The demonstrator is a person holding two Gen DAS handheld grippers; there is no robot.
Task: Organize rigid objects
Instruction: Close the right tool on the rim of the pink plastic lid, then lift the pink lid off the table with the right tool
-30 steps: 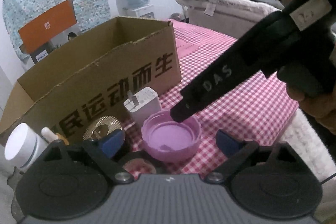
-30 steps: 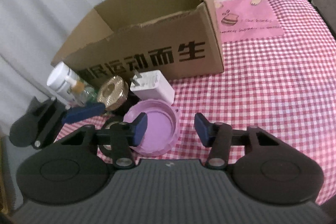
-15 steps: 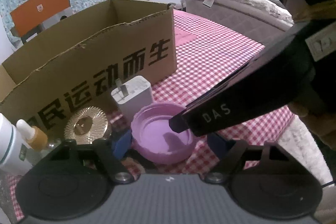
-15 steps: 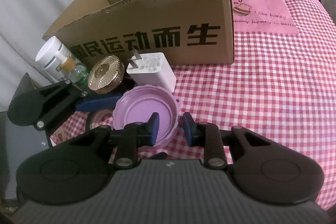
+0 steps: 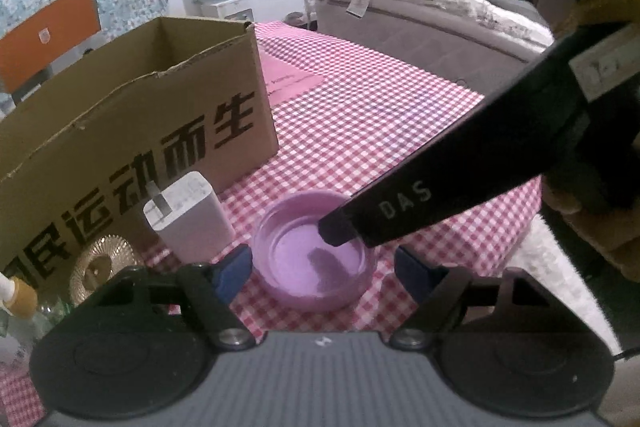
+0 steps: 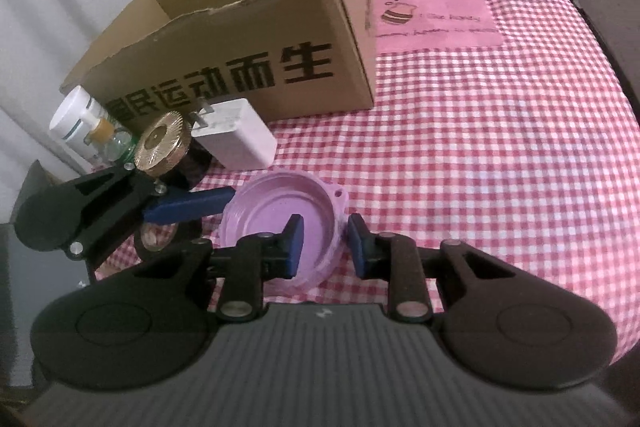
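We see the right gripper (image 6: 323,242) pinching the rim of the purple lid (image 6: 276,215), one finger inside, one outside. The lid sits on the checked tablecloth (image 6: 480,155), at 5 o'clock from the white charger (image 6: 236,139). The left gripper (image 5: 322,269) is spread wide, pads either side of the lid, not touching. The cardboard box (image 6: 248,55) stands at 12 o'clock behind, gold disc (image 6: 162,143) beside the charger.

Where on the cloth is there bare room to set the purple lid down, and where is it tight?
Free: the checked tablecloth right of the cardboard box, below the pink bear mat. Crowded: in front of the box's left half, where the white charger, gold disc and bottles cluster by the purple lid.
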